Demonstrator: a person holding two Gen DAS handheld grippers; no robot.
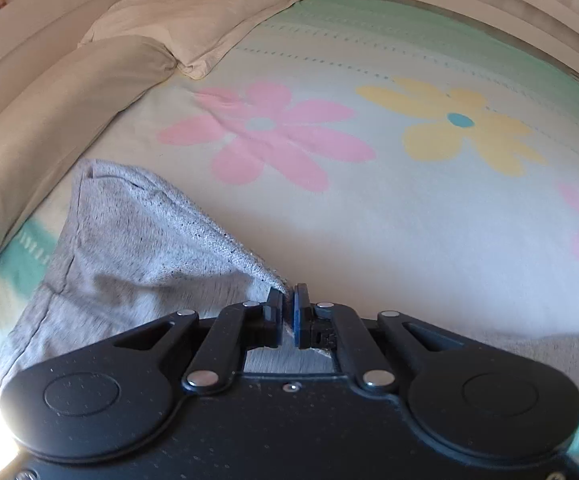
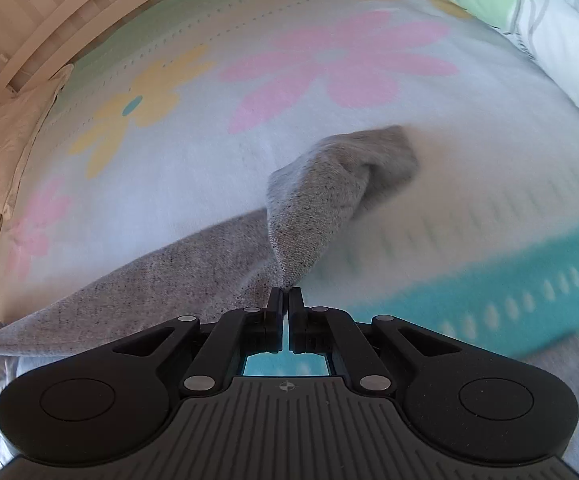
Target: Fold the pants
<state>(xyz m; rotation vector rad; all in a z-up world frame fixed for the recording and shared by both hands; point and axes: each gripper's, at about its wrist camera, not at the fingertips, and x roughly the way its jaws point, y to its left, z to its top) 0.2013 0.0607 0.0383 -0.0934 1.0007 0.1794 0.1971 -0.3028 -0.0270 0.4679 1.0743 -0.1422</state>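
Heathered grey knit pants (image 2: 193, 264), rumpled, lifted off the flowered bedspread, one end (image 1: 129, 224) drooping

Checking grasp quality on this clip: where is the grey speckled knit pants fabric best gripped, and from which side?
At its edges, as now: the left gripper and right gripper each pinch the grey knit pants at a thin edge, approaching low over the floral bedspread.
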